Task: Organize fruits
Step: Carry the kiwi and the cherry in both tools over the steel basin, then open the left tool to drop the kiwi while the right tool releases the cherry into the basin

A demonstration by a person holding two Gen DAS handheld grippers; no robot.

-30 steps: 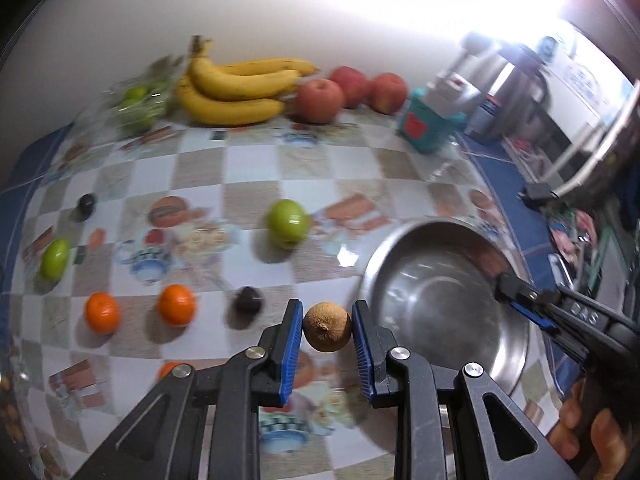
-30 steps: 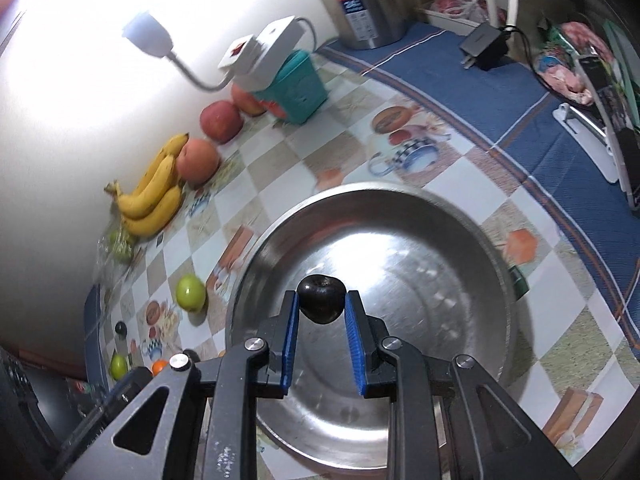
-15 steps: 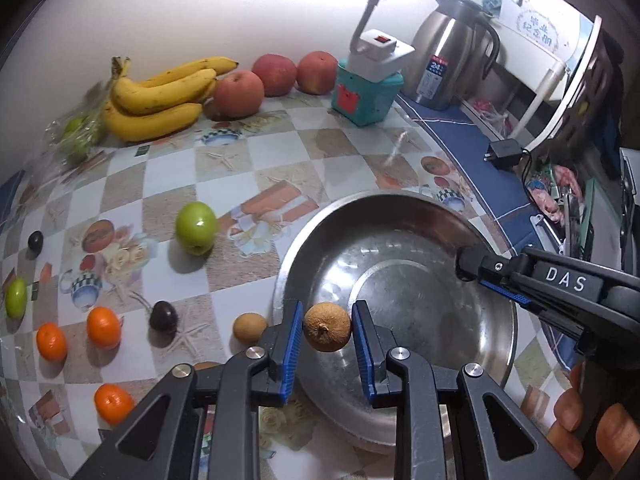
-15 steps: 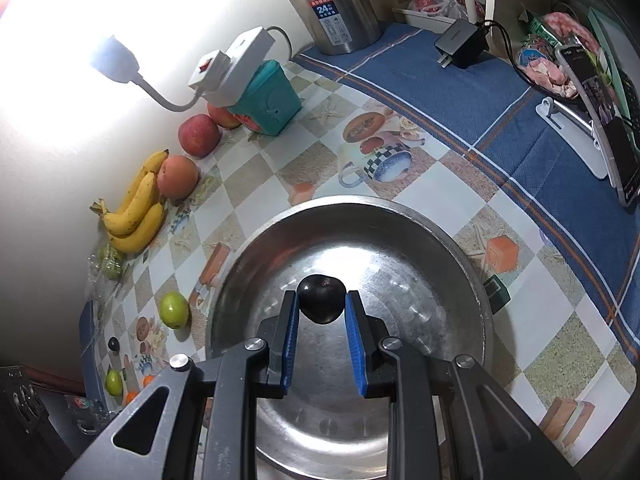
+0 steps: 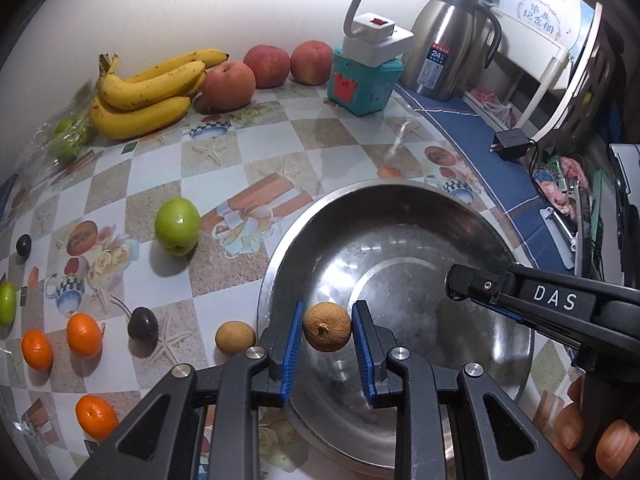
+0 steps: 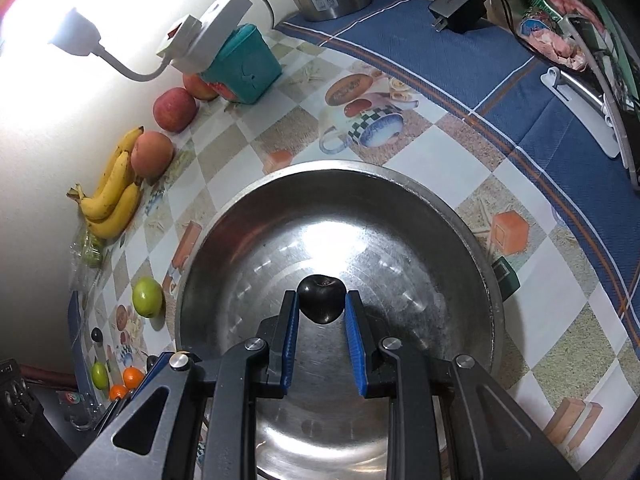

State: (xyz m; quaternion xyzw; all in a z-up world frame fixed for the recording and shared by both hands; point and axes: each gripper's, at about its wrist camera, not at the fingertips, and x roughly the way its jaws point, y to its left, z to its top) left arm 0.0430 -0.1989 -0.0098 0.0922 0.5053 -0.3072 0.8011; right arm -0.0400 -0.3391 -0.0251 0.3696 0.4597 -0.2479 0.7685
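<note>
While both grippers hang over the steel basin, each clenched on one small fruit, the scene reads as follows.

Tabletop (image 5: 344, 136): covered by a checkered printed cloth with a blue border along its right edge.
Steel basin (image 6: 248, 256): wide and round, near the front edge of the tabletop; nothing lies on its floor.
Kettle (image 5: 448, 48): steel, upright at the far right corner, just beside the teal box (image 5: 364, 84) that carries a white lamp base.
Bananas (image 5: 144, 88): a bunch along the far edge against the wall, touching the first of three red apples (image 5: 228, 84) lined up toward the teal box.
Bag of green fruit (image 5: 68, 140): at the far left, beside the banana stems.
Green apple (image 5: 177, 220): alone mid-table, left of the basin and apart from it.
Oranges (image 5: 84, 334): three small ones near the front left edge, close together.
Dark plum (image 5: 143, 323): with stem, on the cloth between the oranges and a loose brown fruit (image 5: 235, 337) that sits just outside the basin's left rim.
Left gripper (image 5: 327, 330): grasping a brown longan-like fruit (image 5: 327, 328) between its blue pads, above the basin's left inner side.
Right gripper (image 6: 322, 304): grasping a dark cherry-like fruit (image 6: 322, 298) over the basin's middle; whether the fruit touches the floor I cannot tell.
Person's fingers (image 5: 576, 428): visible at the lower right, wrapped on the right gripper's handle.
</note>
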